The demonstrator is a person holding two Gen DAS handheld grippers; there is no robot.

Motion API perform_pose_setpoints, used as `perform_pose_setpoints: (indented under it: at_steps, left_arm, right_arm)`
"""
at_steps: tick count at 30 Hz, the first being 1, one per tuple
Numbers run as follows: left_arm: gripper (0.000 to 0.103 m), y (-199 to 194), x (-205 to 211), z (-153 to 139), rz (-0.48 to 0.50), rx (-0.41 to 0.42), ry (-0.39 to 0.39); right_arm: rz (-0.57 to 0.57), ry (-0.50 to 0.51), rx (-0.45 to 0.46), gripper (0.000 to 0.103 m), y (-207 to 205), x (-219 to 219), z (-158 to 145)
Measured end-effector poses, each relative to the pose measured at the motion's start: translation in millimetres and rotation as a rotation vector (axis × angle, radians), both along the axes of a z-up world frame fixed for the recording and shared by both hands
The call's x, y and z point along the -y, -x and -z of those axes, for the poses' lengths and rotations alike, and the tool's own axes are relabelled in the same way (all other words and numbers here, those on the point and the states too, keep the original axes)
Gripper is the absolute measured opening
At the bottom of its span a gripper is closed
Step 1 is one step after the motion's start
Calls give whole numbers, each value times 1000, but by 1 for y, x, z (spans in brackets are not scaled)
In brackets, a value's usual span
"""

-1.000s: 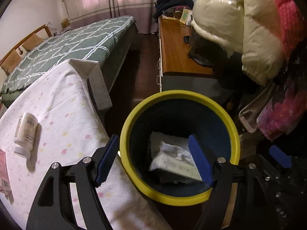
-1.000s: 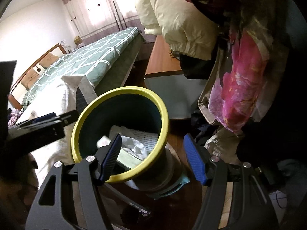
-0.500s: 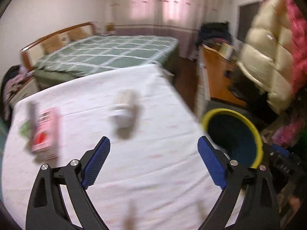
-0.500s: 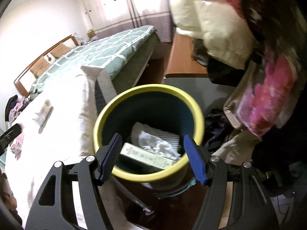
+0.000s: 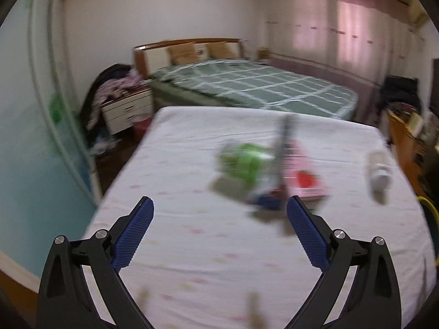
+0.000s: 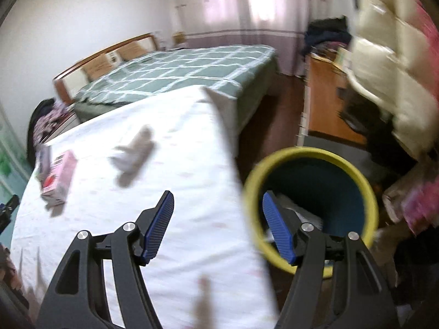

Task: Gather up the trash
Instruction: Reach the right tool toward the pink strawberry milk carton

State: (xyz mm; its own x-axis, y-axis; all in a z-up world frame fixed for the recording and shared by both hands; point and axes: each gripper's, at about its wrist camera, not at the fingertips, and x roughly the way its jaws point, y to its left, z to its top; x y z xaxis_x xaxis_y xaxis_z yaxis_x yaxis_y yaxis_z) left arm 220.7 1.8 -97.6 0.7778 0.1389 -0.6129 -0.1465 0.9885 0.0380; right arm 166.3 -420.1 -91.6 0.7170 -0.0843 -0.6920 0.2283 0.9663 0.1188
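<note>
Trash lies on a table with a white dotted cloth (image 5: 219, 246): a crumpled green wrapper (image 5: 244, 161), a dark tube or stick (image 5: 282, 161), a pink carton (image 5: 304, 175) and a white bottle (image 5: 380, 170). All are blurred. My left gripper (image 5: 219, 230) is open and empty above the cloth, short of the wrapper. In the right wrist view my right gripper (image 6: 218, 224) is open and empty over the table's right edge, beside a yellow-rimmed dark bin (image 6: 310, 208) with paper trash inside. The pink carton (image 6: 59, 181) and white bottle (image 6: 134, 153) show there too.
A bed with a green checked cover (image 5: 247, 87) stands behind the table. A white nightstand (image 5: 126, 109) heaped with clothes is at the left. A wooden desk (image 6: 326, 101) and hanging puffy jackets (image 6: 389, 63) are right of the bin.
Both grippers swung left, away from the bin, toward the table. The left view now faces the trash on the cloth; the bin has slid to the right of the right view.
</note>
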Motion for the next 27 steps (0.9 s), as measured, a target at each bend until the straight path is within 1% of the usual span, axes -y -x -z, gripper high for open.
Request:
perform_pose_setpoints:
  at_steps: [3, 5, 7, 10, 12, 15, 17, 22, 24, 25, 26, 27]
  left_arm:
    - [96, -1, -30, 3, -59, 8, -5]
    - [96, -1, -50, 7, -98, 16, -23]
    - [96, 1, -64, 10, -121, 19, -34]
    - [96, 1, -80, 18, -140, 4, -21]
    - [96, 2, -87, 22, -148, -3, -5]
    - [96, 1, -91, 26, -142, -3, 29]
    - [98, 0, -90, 25, -142, 2, 37]
    - [98, 3, -85, 22, -143, 16, 50]
    - [98, 3, -85, 21, -144, 18, 51]
    - [98, 3, -84, 21, -142, 20, 51]
    - [98, 3, -84, 21, -141, 22, 50]
    - [98, 4, -83, 20, -140, 25, 50]
  right_arm:
    - [-92, 10, 8, 64, -23, -48, -6]
    - [-151, 17, 16, 64, -39, -81, -9]
    - [-202, 11, 20, 64, -53, -109, -12]
    - [-283, 8, 27, 62, -73, -157, -19]
    - [-341, -1, 29, 59, -86, -187, -24]
    - [-401, -10, 31, 52, -106, -223, -32]
    - [-432, -16, 22, 49, -120, -241, -32]
    - [-444, -7, -15, 45, -155, -272, -24]
    - [-435, -2, -35, 41, -165, -277, -17]
    - [-430, 1, -46, 33, -169, -280, -13]
    - [-431, -5, -63, 21, -174, -282, -8]
    - [-432, -11, -76, 15, -176, -283, -5]
